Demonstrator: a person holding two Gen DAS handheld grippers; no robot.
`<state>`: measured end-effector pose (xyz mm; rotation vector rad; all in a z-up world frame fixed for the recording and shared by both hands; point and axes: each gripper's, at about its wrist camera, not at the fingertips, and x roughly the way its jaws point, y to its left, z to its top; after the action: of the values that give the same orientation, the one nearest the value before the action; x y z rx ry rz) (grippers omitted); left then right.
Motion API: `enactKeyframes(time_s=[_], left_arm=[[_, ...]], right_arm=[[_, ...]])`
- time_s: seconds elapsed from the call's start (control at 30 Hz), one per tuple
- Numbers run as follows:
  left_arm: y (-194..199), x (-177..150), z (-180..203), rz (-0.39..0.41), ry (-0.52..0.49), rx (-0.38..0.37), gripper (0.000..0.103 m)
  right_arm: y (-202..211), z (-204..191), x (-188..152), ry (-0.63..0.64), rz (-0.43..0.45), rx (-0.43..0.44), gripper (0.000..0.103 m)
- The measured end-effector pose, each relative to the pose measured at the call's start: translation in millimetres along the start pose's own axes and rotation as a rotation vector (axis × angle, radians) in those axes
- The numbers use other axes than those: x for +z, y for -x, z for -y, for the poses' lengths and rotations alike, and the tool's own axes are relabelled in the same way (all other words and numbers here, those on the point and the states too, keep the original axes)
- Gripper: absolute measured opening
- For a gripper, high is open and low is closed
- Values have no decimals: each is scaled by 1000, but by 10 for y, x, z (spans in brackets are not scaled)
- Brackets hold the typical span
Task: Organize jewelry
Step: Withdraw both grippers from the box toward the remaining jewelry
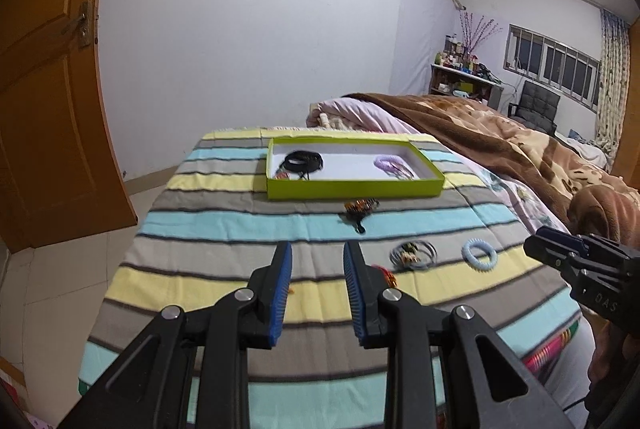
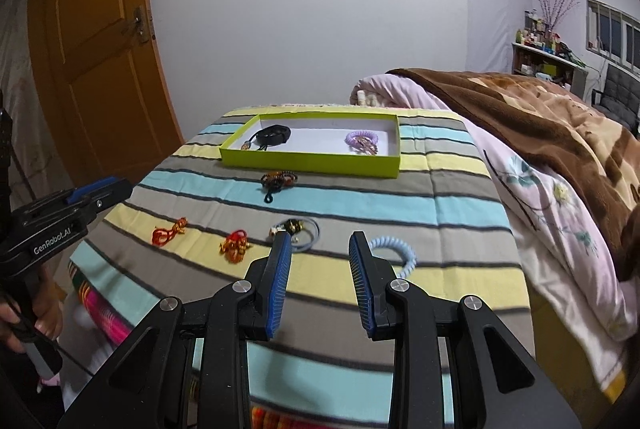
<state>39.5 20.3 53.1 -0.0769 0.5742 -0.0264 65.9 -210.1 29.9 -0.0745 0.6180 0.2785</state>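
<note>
A striped blanket point(image 2: 460, 165) covers the surface, with a brown blanket point(image 2: 560, 109) and a pink floral quilt point(image 2: 532, 189) heaped along its right side and an orange door point(image 2: 100, 69) off to the left. A lime-green tray point(image 2: 308, 161) sits at the far end, long axis running left to right; inside it lie a black cord bracelet point(image 2: 274, 133) at the left and a purple coil hair tie point(image 2: 361, 138) at the right. Just in front of the tray rests a dark beaded bracelet point(image 2: 279, 179), its black loop trailing toward the near edge. Nearer lie two red knotted cords point(image 2: 170, 231) and point(image 2: 235, 247), a grey ring bracelet with charms point(image 2: 298, 227) and a pale blue coil hair tie point(image 2: 394, 249).

The right tongs point(image 2: 320, 249) hang level above the blanket, spread and holding nothing, between the grey bracelet and the blue coil. The left tongs point(image 1: 318, 253) are likewise spread and empty, pointed toward the tray, well apart from it.
</note>
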Motion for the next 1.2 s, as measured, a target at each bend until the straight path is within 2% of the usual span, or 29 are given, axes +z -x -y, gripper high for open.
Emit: enactKeyframes(time_s=[0.27, 0.53, 0.8, 1.2], left_arm=[[127, -170, 25, -5, -5, -2, 28], [151, -295, 7, -17, 1, -14, 28], [55, -311, 24, -30, 6, -27, 28], [-261, -266, 248, -70, -18, -70, 28]], right_arm=[[179, -10, -164, 3, 5, -9, 31], [178, -40, -239, 21, -9, -4, 31], [103, -3, -245, 20, -20, -14, 31], [-114, 220, -227, -13, -49, -48, 31]])
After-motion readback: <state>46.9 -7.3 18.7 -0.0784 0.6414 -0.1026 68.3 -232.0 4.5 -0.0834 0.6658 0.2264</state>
